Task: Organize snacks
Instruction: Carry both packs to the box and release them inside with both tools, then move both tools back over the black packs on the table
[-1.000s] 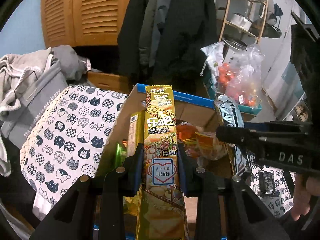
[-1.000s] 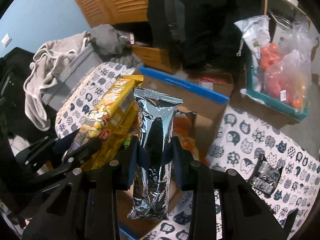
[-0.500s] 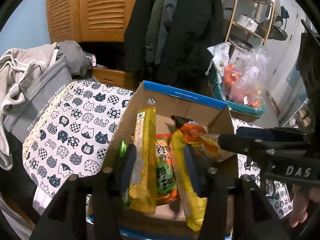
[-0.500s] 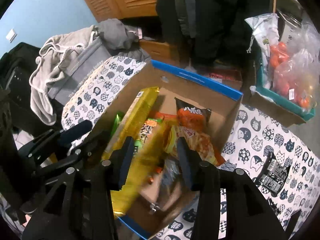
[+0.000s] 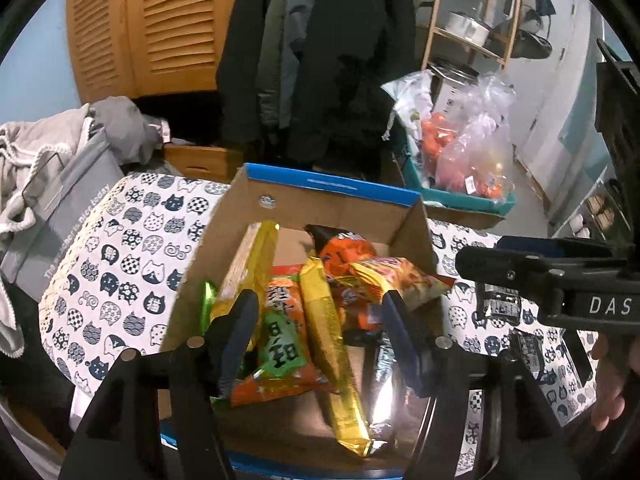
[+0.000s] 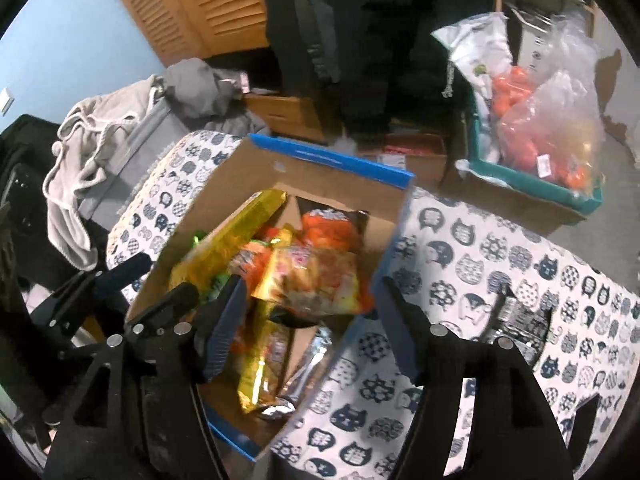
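— So, where did the snacks sit?

— All inside the cardboard box (image 5: 340,210), which stood on the cat-print cloth (image 5: 132,248). A long yellow packet (image 5: 330,332) lay lengthwise down the middle, its near end by the box's front wall. A second yellow packet (image 5: 252,264) leaned along the left wall. Between them lay an orange-and-green bag (image 5: 284,344), and an orange bag with a black top (image 5: 340,250) rested toward the back. A silver foil packet (image 6: 308,364) lay low at the front right, partly under the others.

— And the claws?

— The left gripper (image 5: 316,340) hung above the box with its jaws spread wide and nothing between them. The right gripper (image 6: 310,330) was likewise wide apart and empty, over the box's right front corner; from the left camera its black body (image 5: 560,284) reached in from the right.

— Anything outside the box?

— One dark packet (image 6: 516,320) lay on the cloth to the right, well apart from the box. Behind, a teal crate (image 6: 536,184) held clear bags of orange fruit, and grey clothes (image 6: 100,136) were heaped to the left
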